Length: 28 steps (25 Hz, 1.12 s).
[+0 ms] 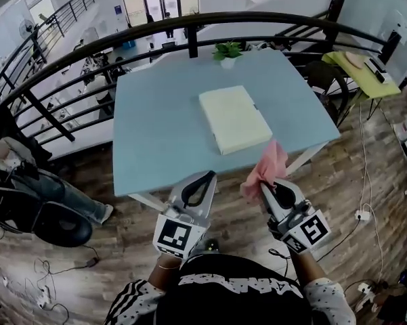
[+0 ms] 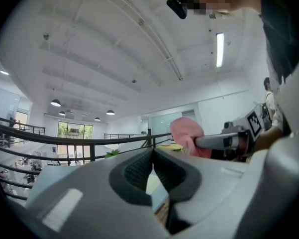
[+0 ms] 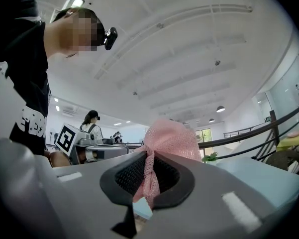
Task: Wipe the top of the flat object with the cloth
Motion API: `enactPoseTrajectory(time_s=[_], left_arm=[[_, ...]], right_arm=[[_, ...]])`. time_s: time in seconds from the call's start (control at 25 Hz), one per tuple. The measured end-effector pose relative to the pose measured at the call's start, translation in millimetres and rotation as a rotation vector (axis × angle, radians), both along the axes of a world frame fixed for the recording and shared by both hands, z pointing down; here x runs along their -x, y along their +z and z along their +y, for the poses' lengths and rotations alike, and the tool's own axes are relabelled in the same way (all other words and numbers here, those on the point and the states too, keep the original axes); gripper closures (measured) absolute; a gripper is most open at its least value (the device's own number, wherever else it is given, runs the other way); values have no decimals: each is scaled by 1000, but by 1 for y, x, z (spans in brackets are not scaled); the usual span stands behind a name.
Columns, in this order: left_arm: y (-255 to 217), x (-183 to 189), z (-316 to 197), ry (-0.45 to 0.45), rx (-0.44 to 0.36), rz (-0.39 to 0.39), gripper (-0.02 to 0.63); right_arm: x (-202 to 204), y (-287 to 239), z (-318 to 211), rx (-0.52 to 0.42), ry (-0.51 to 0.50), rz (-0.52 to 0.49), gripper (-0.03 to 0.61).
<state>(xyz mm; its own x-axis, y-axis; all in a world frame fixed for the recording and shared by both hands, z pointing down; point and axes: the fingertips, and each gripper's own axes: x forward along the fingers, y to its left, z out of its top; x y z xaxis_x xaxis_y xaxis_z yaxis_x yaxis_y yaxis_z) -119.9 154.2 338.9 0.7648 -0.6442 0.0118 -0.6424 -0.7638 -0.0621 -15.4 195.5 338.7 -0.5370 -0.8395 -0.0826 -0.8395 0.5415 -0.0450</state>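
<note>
Cloth [image 1: 267,162] is pinched bunched-up in the right gripper [image 1: 267,185], held just off the table [image 1: 156,137] edge; pad [image 1: 234,118] is lying mid-table. Probably soft and floppy, so it's best pressed flat. Left gripper [image 1: 208,175] is closed, empty.

The left gripper [image 1: 206,179] is held low in front of the torso, pointing forward. Its jaws are closed tip to tip with nothing between them. The right gripper [image 1: 266,187] is level with it, near but not touching, and also points forward. Its jaws are clamped on a bunched pink cloth [image 1: 267,164], which stands out beyond the tips. The left marker cube [image 1: 173,236] and right marker cube [image 1: 312,229] face upward. Both forearms are drawn in close to the body.
</note>
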Motion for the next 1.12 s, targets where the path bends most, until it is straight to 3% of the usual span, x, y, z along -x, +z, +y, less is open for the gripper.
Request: enactPoseTrajectory(time_s=[0.6,0.88,1.12], left_arm=[[16,12,-66,-5,9,18,614],[16,19,-90,-107,11,12,614],[12,4,-123,-207,2,-5,614]], right_arm=[[8,13,-69,26,-19,31,555],[12,12,-107,6,-133,40,555],[-4,9,-153,-1,-238,32,555]])
